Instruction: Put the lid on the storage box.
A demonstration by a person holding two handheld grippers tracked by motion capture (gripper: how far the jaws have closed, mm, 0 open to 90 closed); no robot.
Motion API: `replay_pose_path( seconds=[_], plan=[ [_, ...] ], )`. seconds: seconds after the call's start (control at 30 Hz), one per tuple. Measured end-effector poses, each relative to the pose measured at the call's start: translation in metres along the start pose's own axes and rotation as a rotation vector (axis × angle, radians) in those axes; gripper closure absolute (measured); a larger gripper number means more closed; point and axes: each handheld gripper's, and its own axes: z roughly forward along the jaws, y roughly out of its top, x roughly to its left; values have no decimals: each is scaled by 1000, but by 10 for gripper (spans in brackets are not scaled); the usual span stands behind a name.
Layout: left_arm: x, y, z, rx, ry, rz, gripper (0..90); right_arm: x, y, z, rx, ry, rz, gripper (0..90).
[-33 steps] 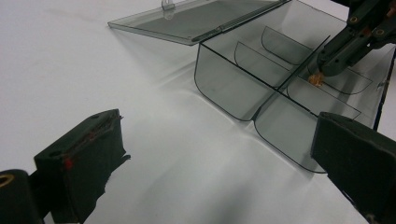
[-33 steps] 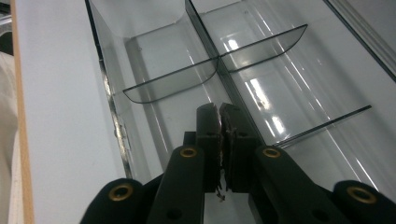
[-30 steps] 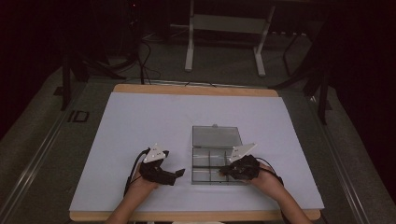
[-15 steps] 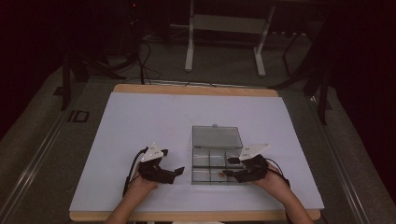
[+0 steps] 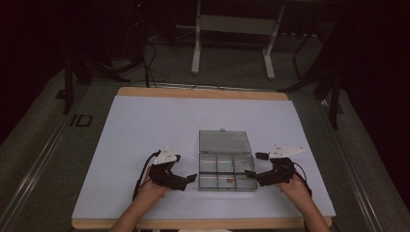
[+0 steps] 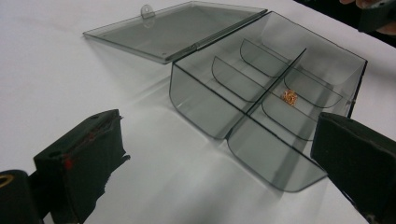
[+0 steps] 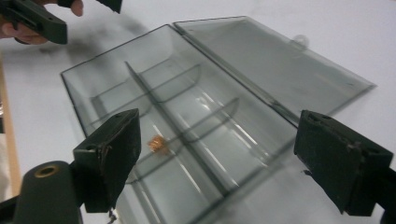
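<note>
Right gripper (image 5: 255,163) has backed off to the box's right since a sec ago, jaws apart, empty. Left gripper (image 5: 185,179) sits left of box (image 5: 226,166), also apart. Gold bit (image 5: 230,180) lies in near-middle compartment; lid (image 5: 225,141) flat behind. Approach from above w/ narrow jaws, I'd say.

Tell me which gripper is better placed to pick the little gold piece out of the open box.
Probably the right gripper. Its open fingers sit at the clear box edge, nearest the gold piece. The left gripper is also open, but empty compartments lie between it and the piece.
</note>
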Motion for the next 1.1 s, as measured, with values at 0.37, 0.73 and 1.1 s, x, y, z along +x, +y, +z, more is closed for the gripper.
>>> replay_pose_path(
  seconds=[0.37, 0.73, 1.1],
  plan=[
    [-1, 23, 17, 15, -18, 13, 32, -20, -14, -11, -28, -139, 4, 155],
    [5, 43, 27, 14, -20, 18, 34, -25, -17, -12, -50, -173, -7, 143],
    [8, 59, 35, -7, -57, 50, 40, -34, -11, -4, -59, -139, 6, 141]
  ],
)
